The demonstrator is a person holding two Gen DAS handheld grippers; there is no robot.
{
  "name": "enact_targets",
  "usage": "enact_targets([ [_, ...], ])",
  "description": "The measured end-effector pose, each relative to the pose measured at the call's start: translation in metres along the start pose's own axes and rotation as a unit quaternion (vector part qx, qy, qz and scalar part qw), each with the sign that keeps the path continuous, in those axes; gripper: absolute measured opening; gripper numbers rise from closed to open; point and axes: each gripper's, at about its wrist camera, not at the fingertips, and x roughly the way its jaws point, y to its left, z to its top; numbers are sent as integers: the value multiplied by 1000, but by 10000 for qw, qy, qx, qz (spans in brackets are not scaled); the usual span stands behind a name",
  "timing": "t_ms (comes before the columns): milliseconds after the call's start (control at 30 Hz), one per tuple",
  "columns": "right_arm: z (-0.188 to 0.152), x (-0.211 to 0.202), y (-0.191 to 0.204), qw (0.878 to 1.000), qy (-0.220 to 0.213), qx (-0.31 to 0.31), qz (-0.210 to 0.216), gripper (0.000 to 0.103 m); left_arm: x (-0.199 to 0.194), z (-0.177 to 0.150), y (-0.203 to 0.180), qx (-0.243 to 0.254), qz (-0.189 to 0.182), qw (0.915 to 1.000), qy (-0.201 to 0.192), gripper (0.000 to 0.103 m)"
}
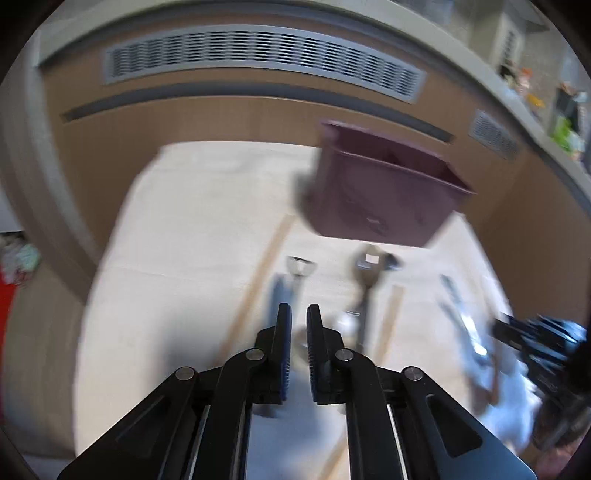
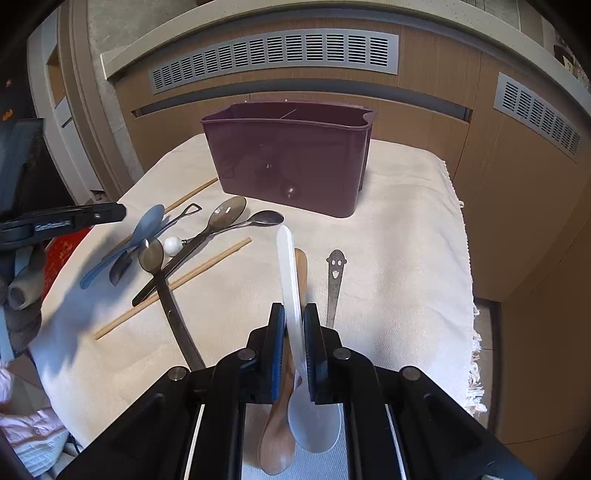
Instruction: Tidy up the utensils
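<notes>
Looks like a home, likely a living or dining corner. Wood-panelled wall casing (image 2: 424,92) with grey slotted vents (image 2: 275,55) under a pale stone sill (image 2: 258,27). Cream fringed cloth (image 2: 406,221) over the counter, spread with spoons (image 2: 221,218) and chopsticks (image 2: 173,286) beside a plum plastic cutlery caddy (image 2: 291,155). Cluttered shelf oddments (image 1: 565,129) at far right.

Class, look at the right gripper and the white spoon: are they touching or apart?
Touching. The right wrist view shows the right gripper with both pads closed against the white spoon, its handle sticking out past the fingertips.
</notes>
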Motion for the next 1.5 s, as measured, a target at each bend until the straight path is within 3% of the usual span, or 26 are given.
enact_targets([
  [33, -2, -1, 1, 10000, -5, -28, -24, 9, 8, 1, 2, 65, 75, 9998, 155, 54],
  [67, -4, -2, 3, 10000, -9, -53, -33, 9, 18, 1, 5, 92, 138, 9994, 311, 67],
  [100, -6, -2, 5, 10000, -23, -74, -50, 9, 27, -1, 7, 120, 113, 9991, 396, 72],
  [233, -13, 4, 7, 9999, 27, -110, 5, 11, 48, -1, 7, 398, 145, 9979, 489, 72],
  [333, -17, 12, 9, 9998, 107, -143, -16, 11, 57, 2, 10, 330, 60, 9980, 539, 72],
  [500, -24, 21, 6, 9999, 111, -56, 62, 12, 50, -9, -9, 466, -554, 9952, 659, 84],
  [567, -26, 26, 3, 9998, 162, 3, 105, 14, 44, -16, -15, 486, -774, 9937, 646, 84],
  [700, -28, 32, -1, 9996, 159, 101, 225, 19, 25, -26, -22, 433, -1164, 9910, 501, 88],
  [833, -29, 32, 1, 9994, 119, 64, 313, 26, 12, -24, -18, 276, -1310, 9908, 205, 103],
  [1000, -29, 32, 5, 9994, 112, -25, 335, 31, 23, -6, -4, 316, -644, 9974, -87, 103],
  [1100, -29, 32, 6, 9994, 111, -41, 340, 33, 42, -1, 5, 289, -736, 9963, 330, 103],
  [1200, -29, 32, 7, 9994, 108, -62, 326, 38, 51, 0, 7, 252, -428, 9974, 514, 101],
  [1267, -30, 32, 8, 9994, 109, -76, 315, 42, 48, 1, 7, 270, -451, 9980, 352, 84],
  [1300, -30, 32, 8, 9994, 114, -83, 310, 42, 48, 1, 5, 311, -468, 9979, 317, 70],
  [1400, -30, 32, 9, 9994, 119, -104, 302, 43, 52, 2, 2, 385, -690, 9962, 354, 63],
  [1467, -30, 32, 9, 9994, 120, -108, 298, 43, 59, 3, 0, 431, -595, 9965, 409, 59],
  [1500, -30, 32, 8, 9994, 119, -107, 294, 43, 61, 4, 1, 419, -586, 9965, 424, 51],
])
